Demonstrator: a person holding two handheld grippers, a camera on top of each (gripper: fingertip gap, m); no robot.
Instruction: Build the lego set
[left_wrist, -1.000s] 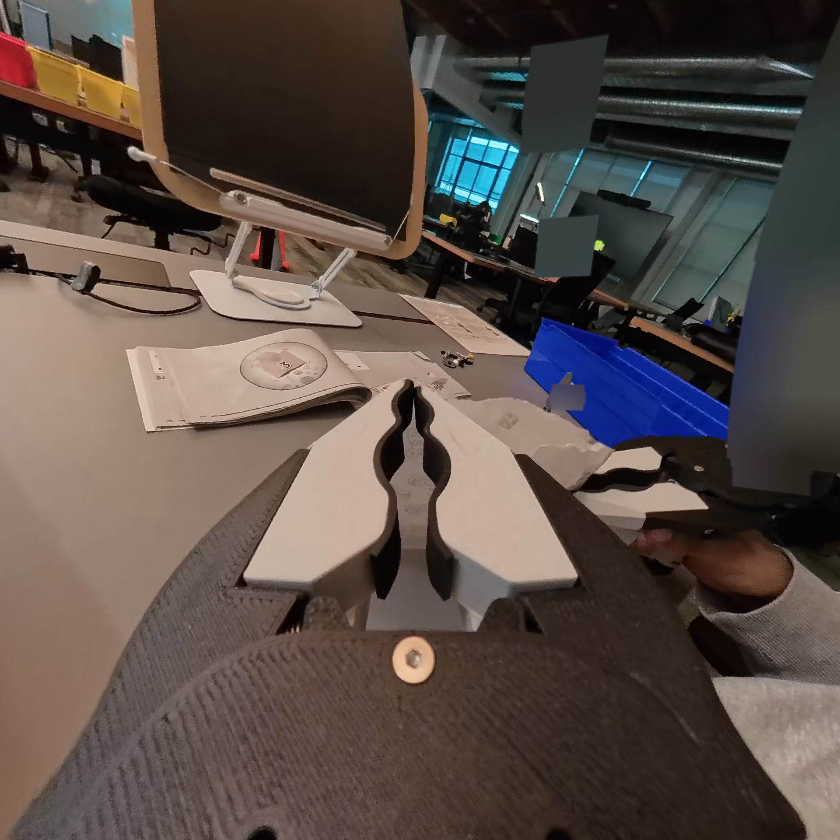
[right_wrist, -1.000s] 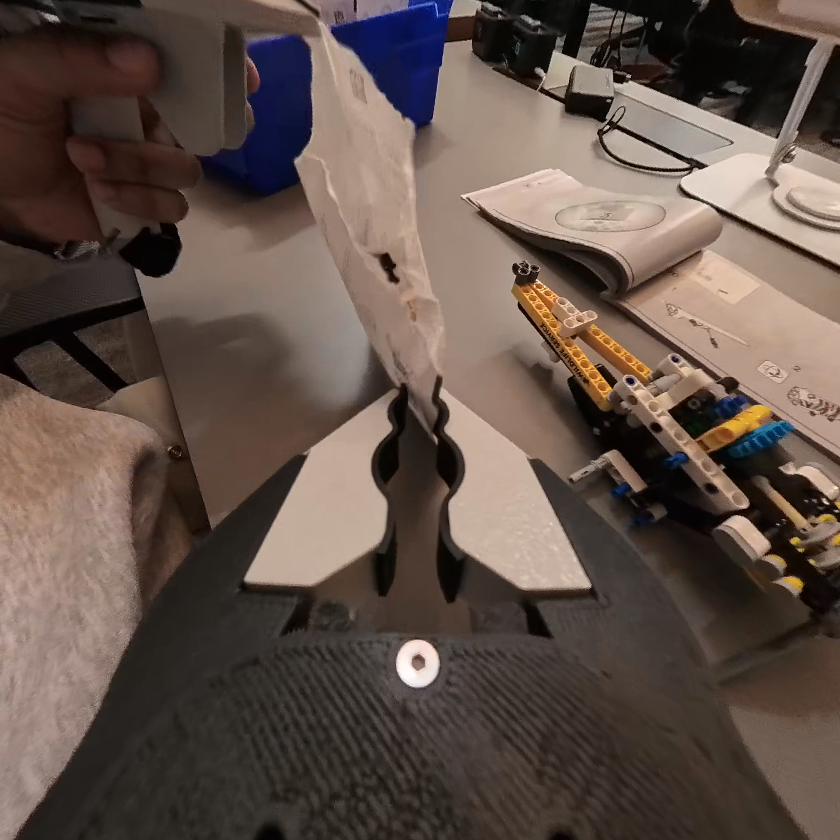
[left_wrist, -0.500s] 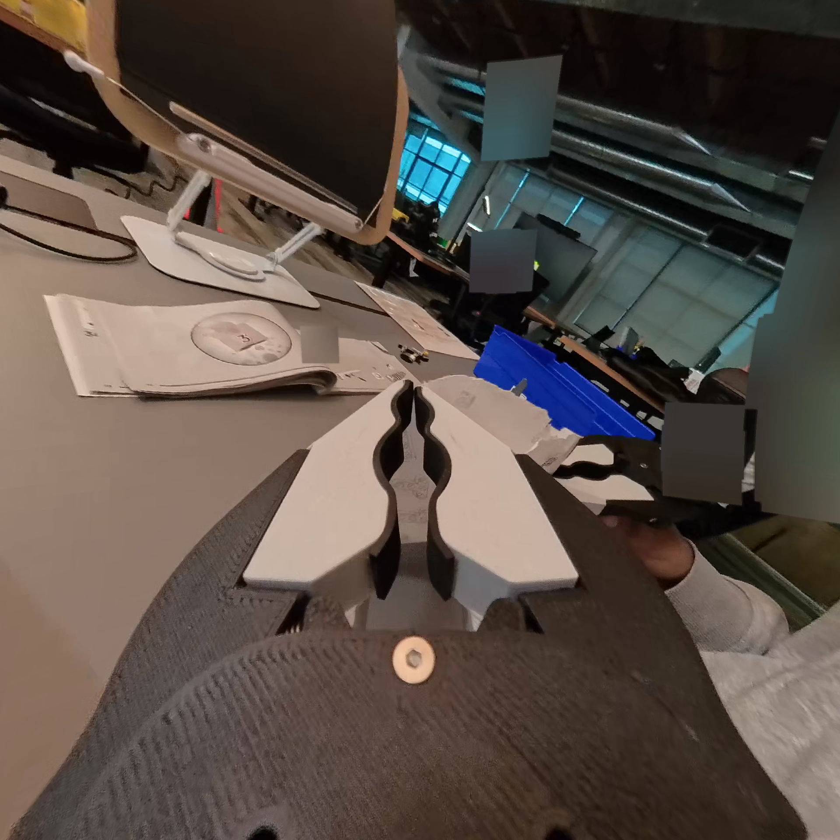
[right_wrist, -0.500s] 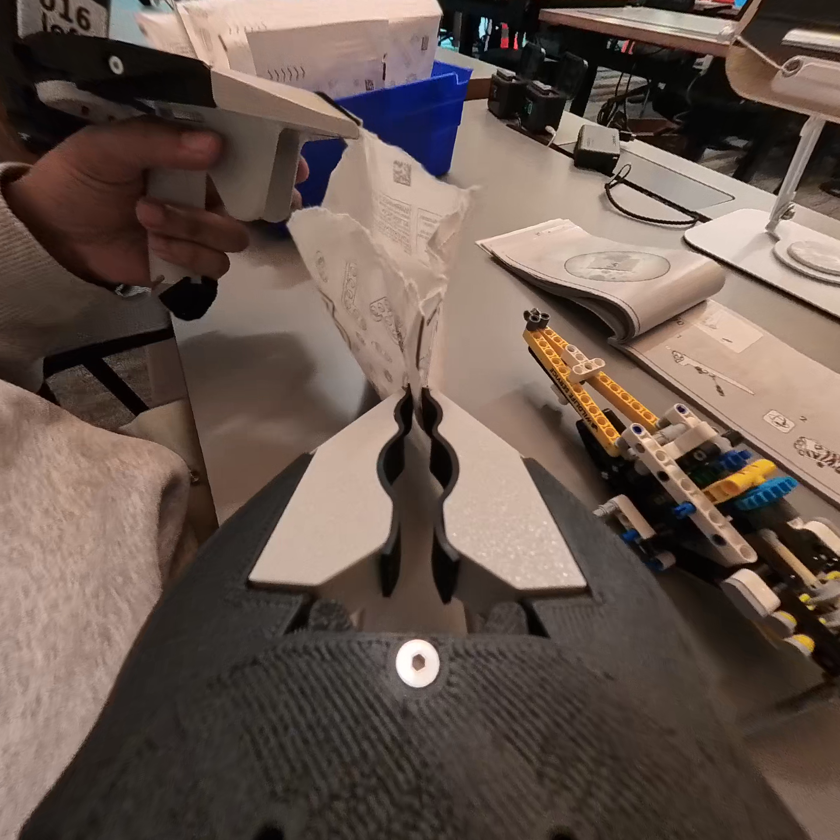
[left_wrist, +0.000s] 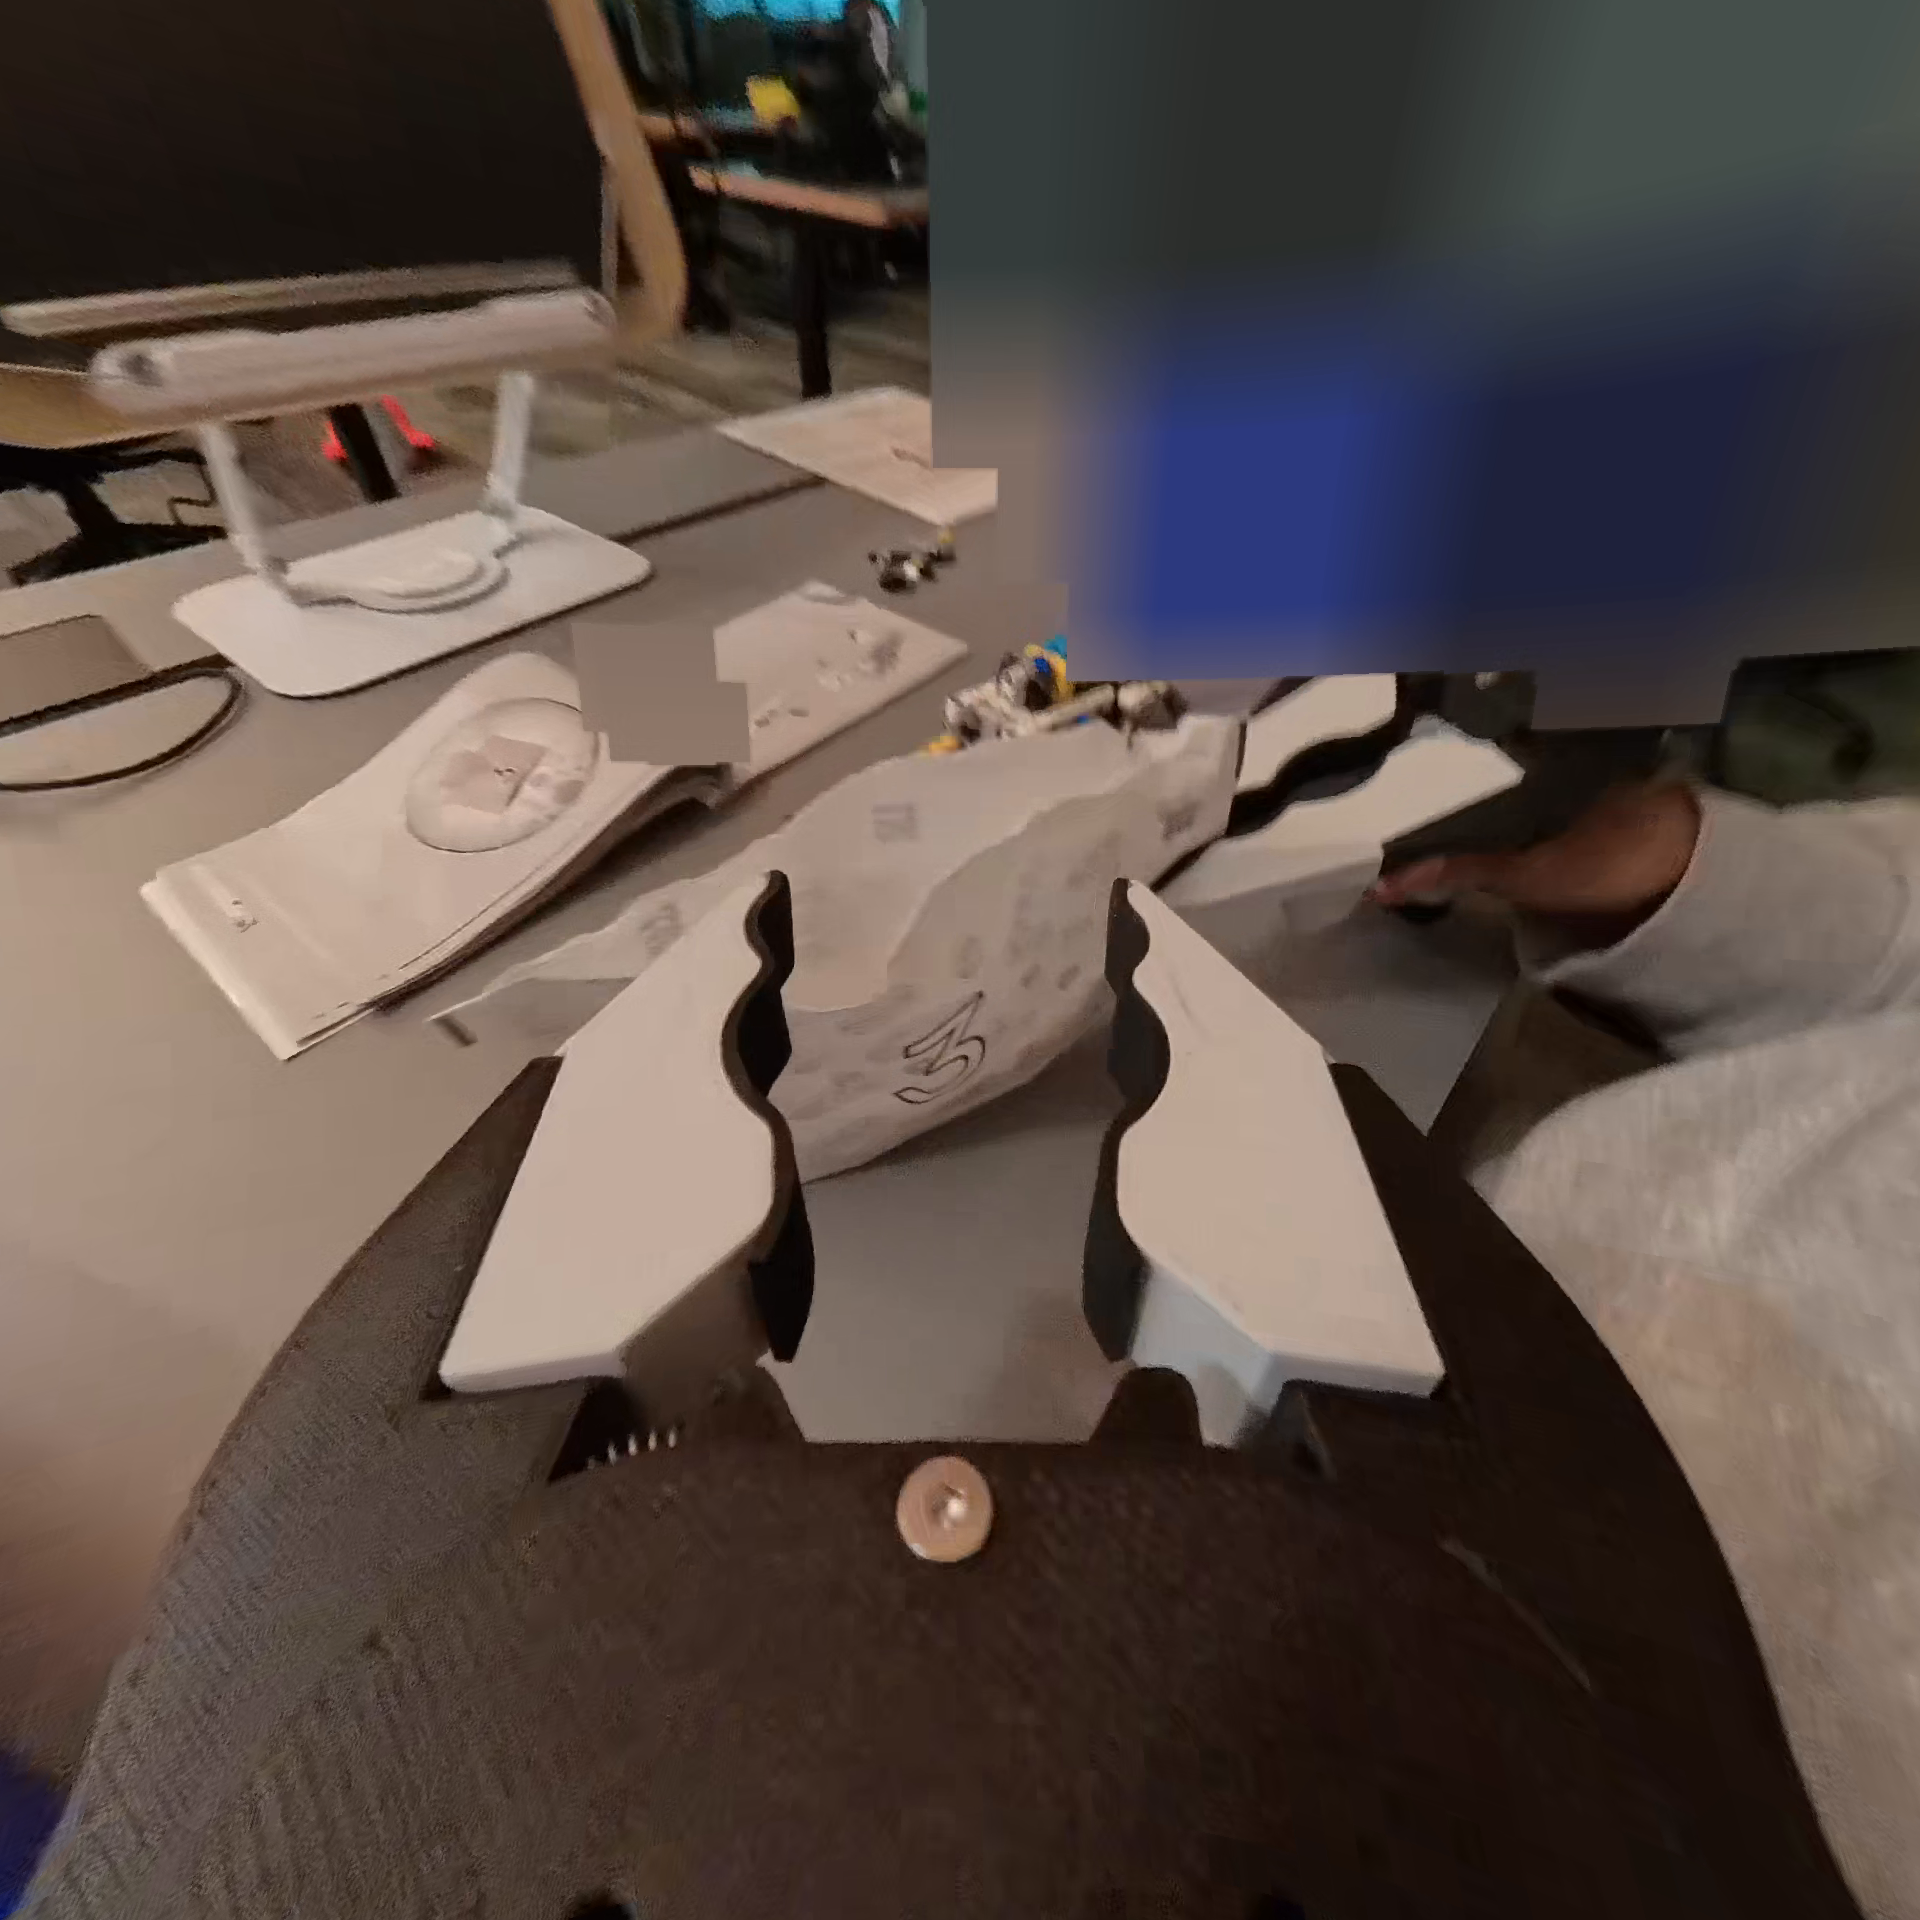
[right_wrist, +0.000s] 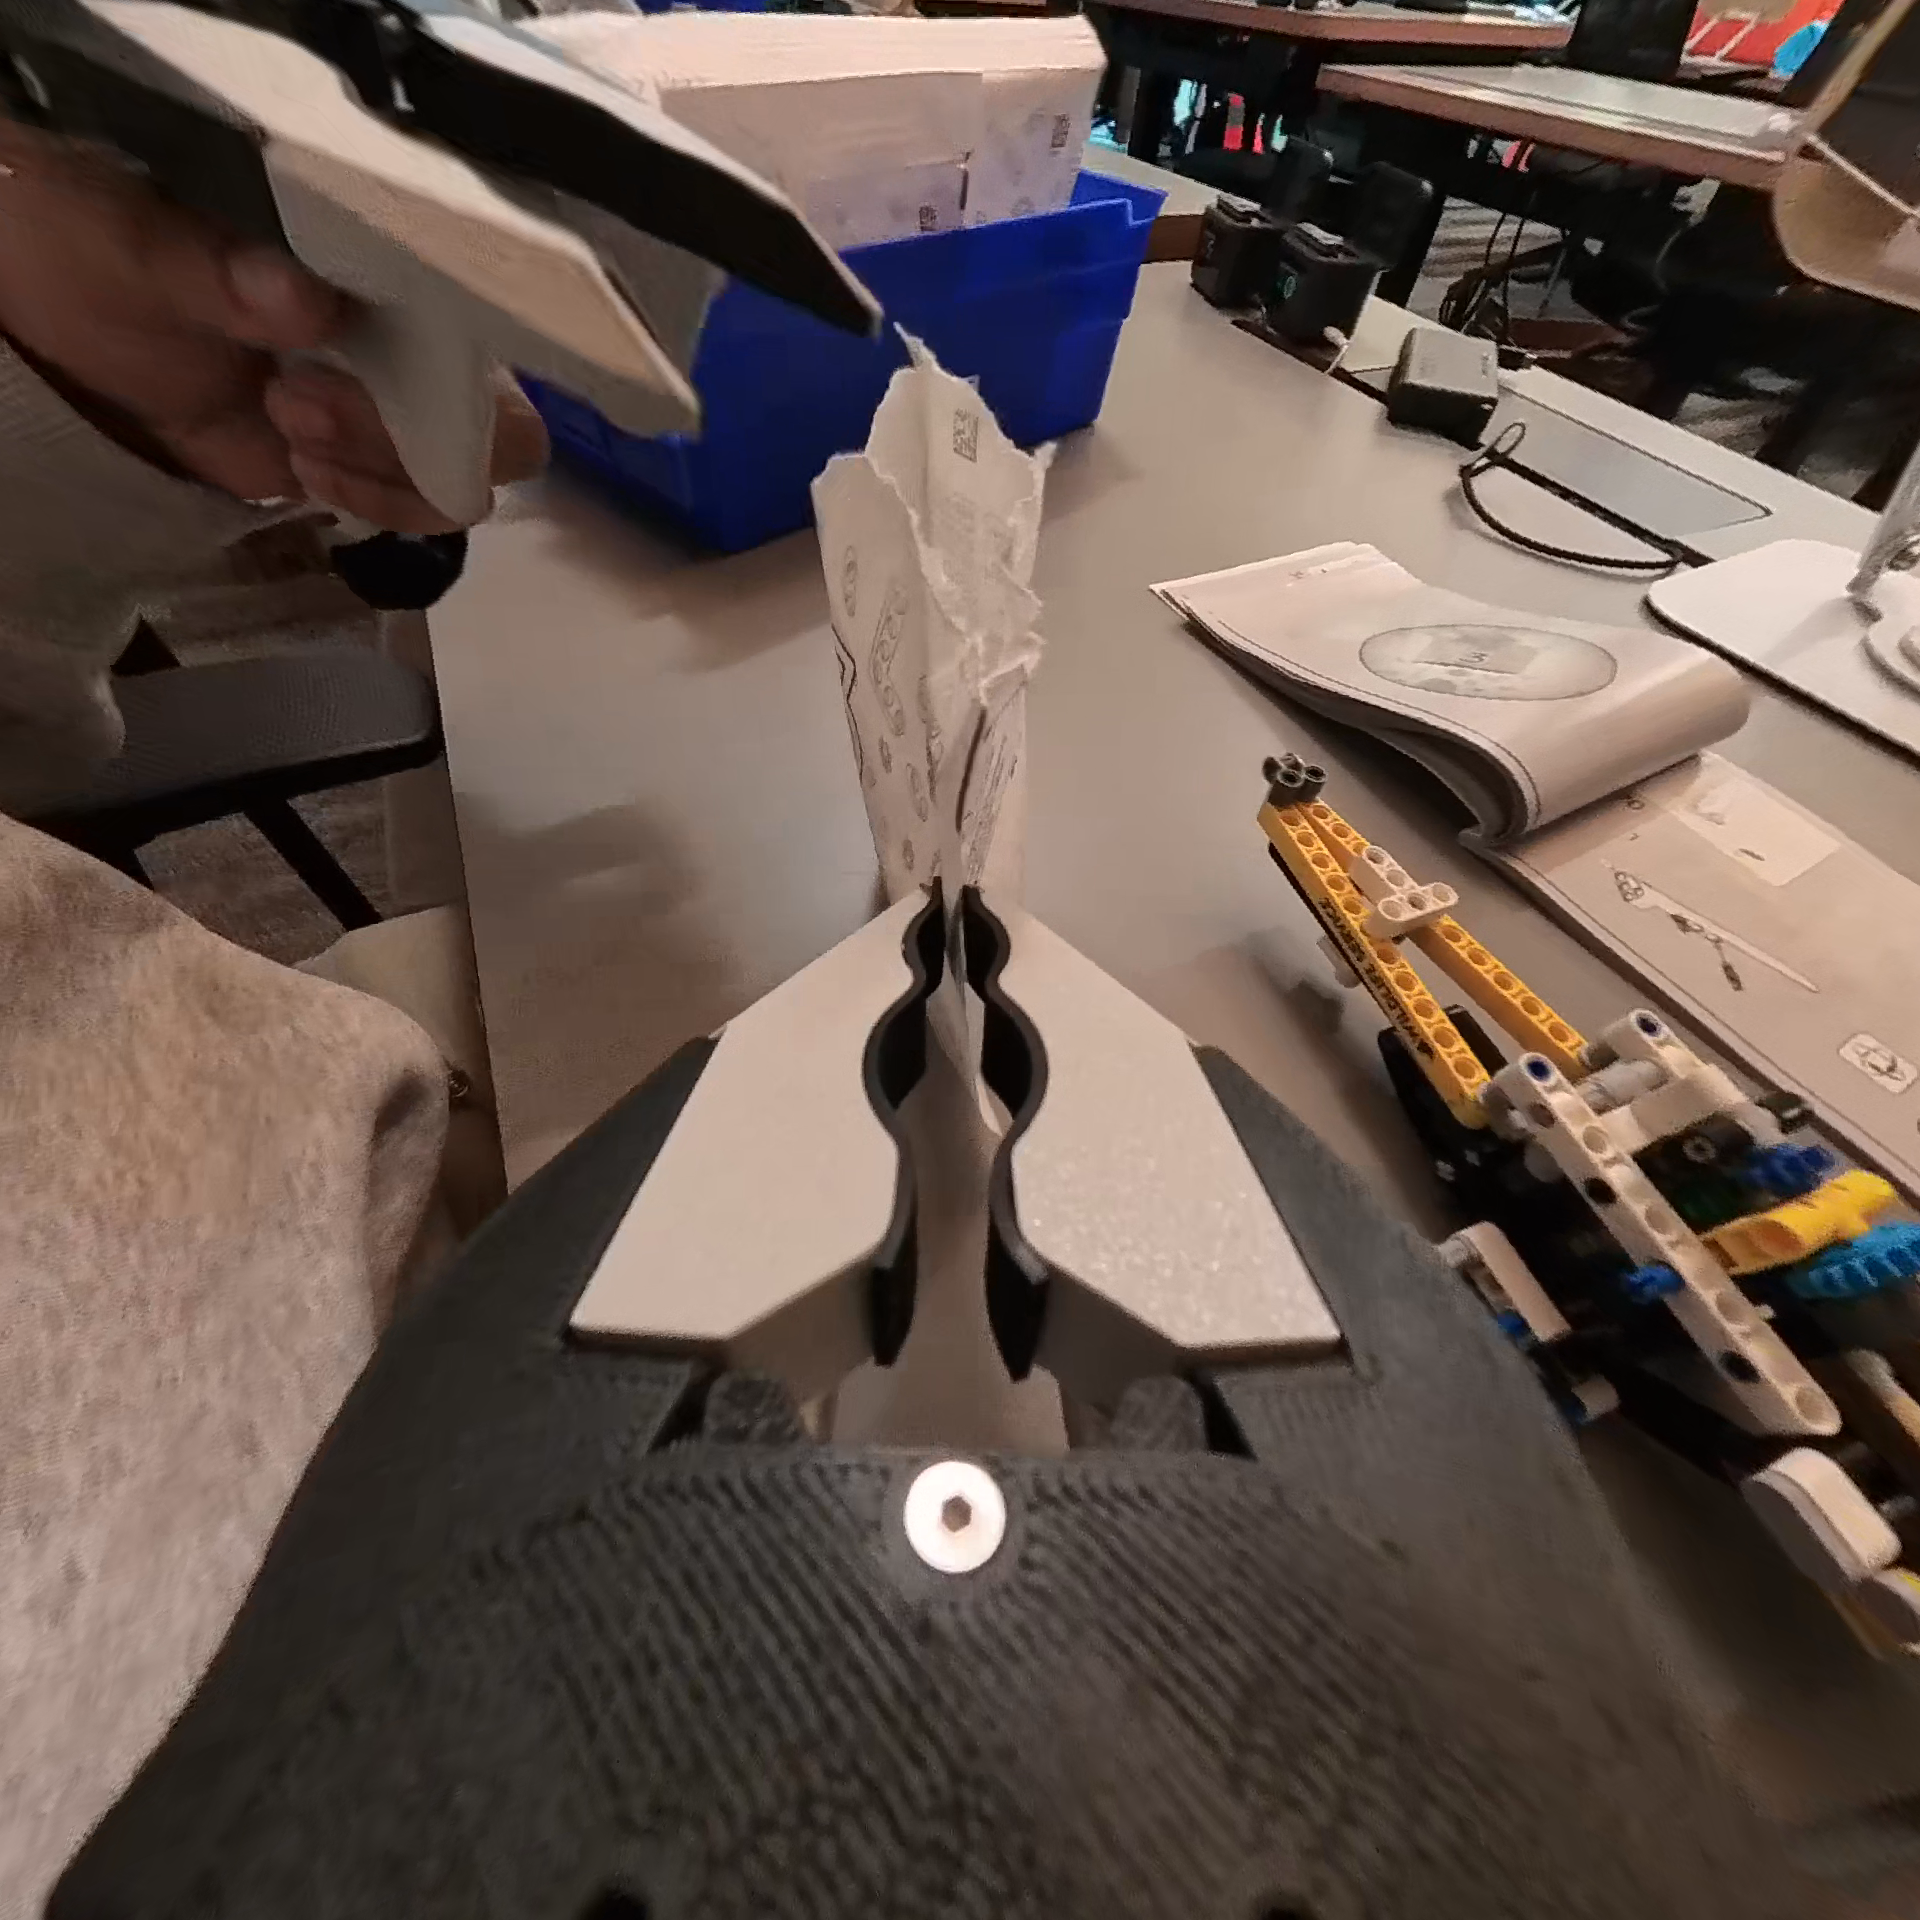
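Handheld grippers, grey-sleeved wearer
Pale grey fingers (right_wrist: 1143, 1174) with wavy black pads; behind them black ribbed body, one silver screw (right_wrist: 953, 1527).

Print on torn paper bag (right_wrist: 914, 623), booklet cover (right_wrist: 1475, 665), yellow lego beam (right_wrist: 1392, 935); txt not copied.

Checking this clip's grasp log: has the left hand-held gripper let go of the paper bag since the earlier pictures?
Yes. The left hand-held gripper now stands open, clear of the paper bag; earlier it was shut on it. It stays above the blue bin.
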